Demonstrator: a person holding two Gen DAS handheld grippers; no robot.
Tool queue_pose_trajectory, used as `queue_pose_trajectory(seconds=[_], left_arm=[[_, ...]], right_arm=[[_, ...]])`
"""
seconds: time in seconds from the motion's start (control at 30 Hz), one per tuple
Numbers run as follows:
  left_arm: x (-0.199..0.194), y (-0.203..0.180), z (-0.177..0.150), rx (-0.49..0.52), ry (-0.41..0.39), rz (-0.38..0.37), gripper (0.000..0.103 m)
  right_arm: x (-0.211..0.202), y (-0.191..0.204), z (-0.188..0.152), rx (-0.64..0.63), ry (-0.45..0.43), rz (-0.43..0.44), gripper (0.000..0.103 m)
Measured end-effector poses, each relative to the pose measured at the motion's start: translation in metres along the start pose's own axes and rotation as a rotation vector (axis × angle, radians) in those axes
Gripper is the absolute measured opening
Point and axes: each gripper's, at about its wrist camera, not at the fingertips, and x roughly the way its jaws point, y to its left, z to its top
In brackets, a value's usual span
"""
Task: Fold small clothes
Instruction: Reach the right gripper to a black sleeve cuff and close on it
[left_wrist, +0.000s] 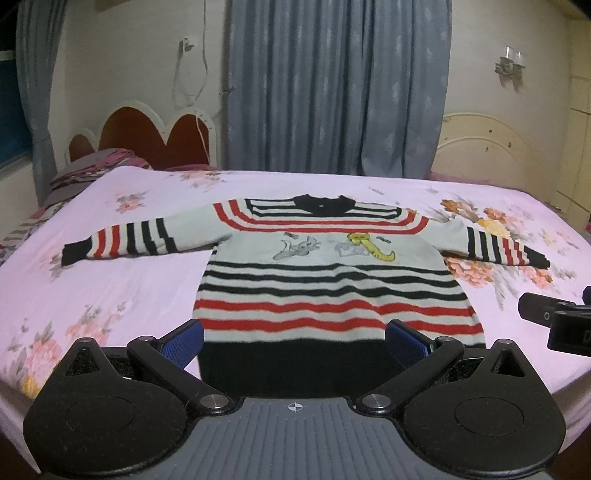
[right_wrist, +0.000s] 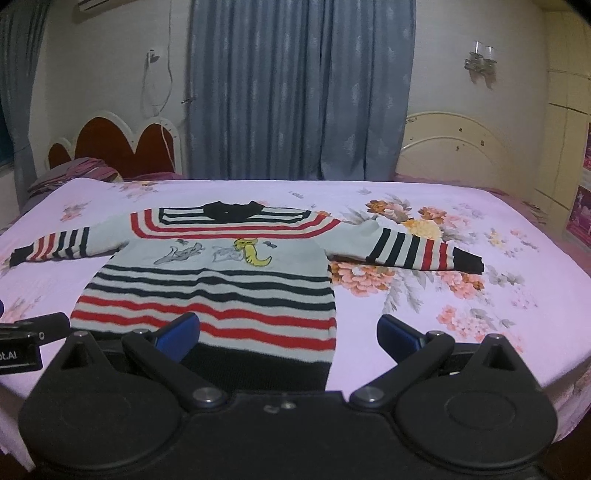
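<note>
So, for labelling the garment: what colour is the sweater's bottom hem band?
Black, on the sweater; clearest in the left wrist view.

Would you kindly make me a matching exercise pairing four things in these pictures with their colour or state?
Things:
1. sweater
2. bedsheet
3. curtain
4. left gripper

Descriptions:
A. pink with flowers
B. open, holding nothing
C. spread flat, sleeves out
D. grey-blue, hanging

Pairs: 1-C, 2-A, 3-D, 4-B
</note>
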Motion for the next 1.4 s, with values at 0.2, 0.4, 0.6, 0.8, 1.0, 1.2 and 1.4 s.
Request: queue_pose_trajectory(seconds=[0.2,0.4,0.6,0.8,1.0,1.2,1.4], left_arm=[[0.034,0.009,0.019,0.010,0.002,-0.029,0.103],[0.065,0.022,0.038,-0.008,0.005,-0.053,0.103],[0.099,0.026,0.046,-0.030,0.040,-0.134,0.103],[0.125,-0.002,0.056,0.018,0.040,-0.159,0.103],[0.157,-0.024,0.071,0.003,0.042,-0.168,0.103],[0.199,-0.059,0.093,0.021,0.033,-0.151,0.103],[0.247,-0.105,0.109,0.009,0.109,-0.124,0.103]], right_arm=[[0.029,0.010,0.016,0.014,-0.006,-0.034,0.102],[0.051,0.022,0.031,0.032,-0.025,-0.067,0.102],[0.069,0.022,0.037,0.038,-0.017,-0.111,0.102],[0.088,0.006,0.045,0.052,-0.008,-0.160,0.102],[0.121,-0.023,0.056,0.071,-0.002,-0.185,0.102],[0.161,-0.080,0.071,0.130,-0.024,-0.219,0.102],[0.210,-0.162,0.076,0.218,-0.012,-0.289,0.100]])
